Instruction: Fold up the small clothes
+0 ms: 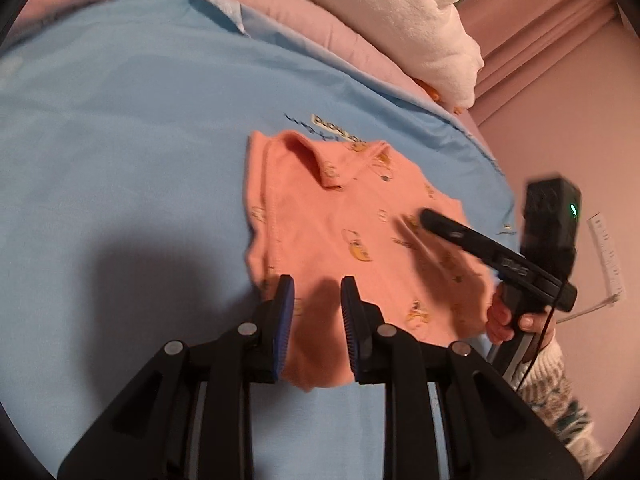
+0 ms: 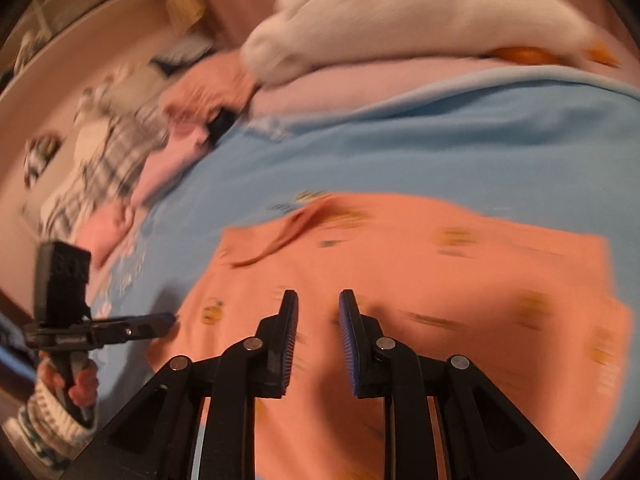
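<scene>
A small salmon-orange collared shirt [image 1: 344, 216] with yellow prints lies flat on a light blue sheet [image 1: 120, 128], collar away from me. My left gripper [image 1: 317, 292] hovers over the shirt's near edge. Its blue pads [image 1: 286, 304] stand a little apart with nothing pinched. My right gripper [image 1: 426, 216] reaches in from the right over the shirt's right half. The right wrist view is blurred: the right gripper [image 2: 318, 300] is above the shirt [image 2: 440, 280], pads apart and empty. The left gripper [image 2: 170, 317] is at the shirt's left edge.
A white plush blanket [image 1: 400, 12] and pink bedding [image 1: 312, 28] lie behind the sheet. A pile of plaid and pink clothes [image 2: 112, 148] sits at the far left. A hand [image 1: 504, 320] in a knit sleeve holds the right gripper. The sheet's edge [image 1: 496, 168] runs near the shirt.
</scene>
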